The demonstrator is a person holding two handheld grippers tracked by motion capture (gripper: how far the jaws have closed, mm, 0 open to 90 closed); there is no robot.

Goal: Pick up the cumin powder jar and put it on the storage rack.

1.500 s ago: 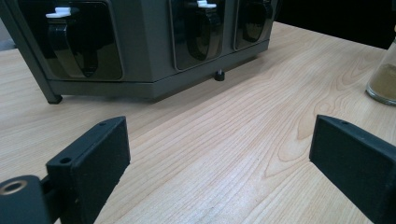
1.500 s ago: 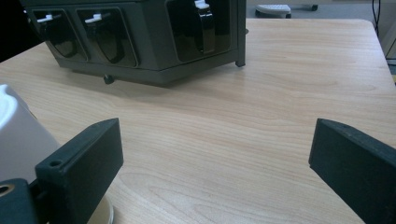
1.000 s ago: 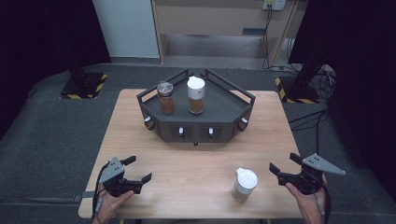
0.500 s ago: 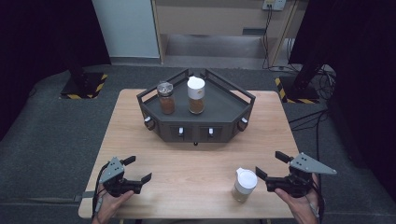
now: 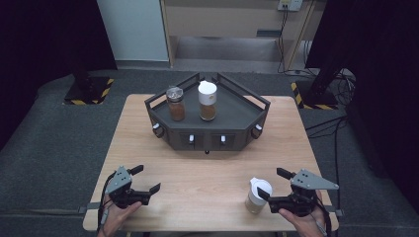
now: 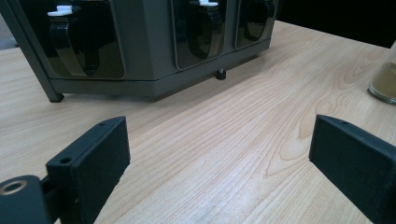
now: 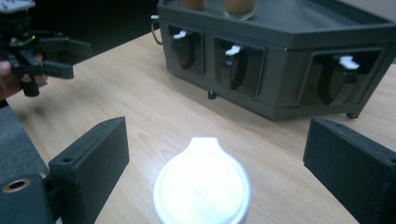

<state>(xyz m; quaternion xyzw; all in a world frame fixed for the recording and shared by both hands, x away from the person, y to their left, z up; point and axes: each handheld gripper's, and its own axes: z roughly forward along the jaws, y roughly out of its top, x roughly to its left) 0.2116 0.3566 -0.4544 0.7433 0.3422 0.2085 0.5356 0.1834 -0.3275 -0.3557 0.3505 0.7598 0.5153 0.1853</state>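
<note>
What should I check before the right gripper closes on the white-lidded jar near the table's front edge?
1. Right gripper open wide enough: ok; its jaws have just been closing a little, and the pads stand apart on either side of the lid without touching it.
2. White-lidded jar between the jaws: ok, roughly centred in the right gripper view.
3. Jar upright on the table: ok.
4. Jaw height against the jar body: cannot tell; the right gripper view looks down on the lid.
5. Left gripper clear of the jar: ok, open and well apart.
6. Space on the dark tray beside its two jars: ok.
</note>
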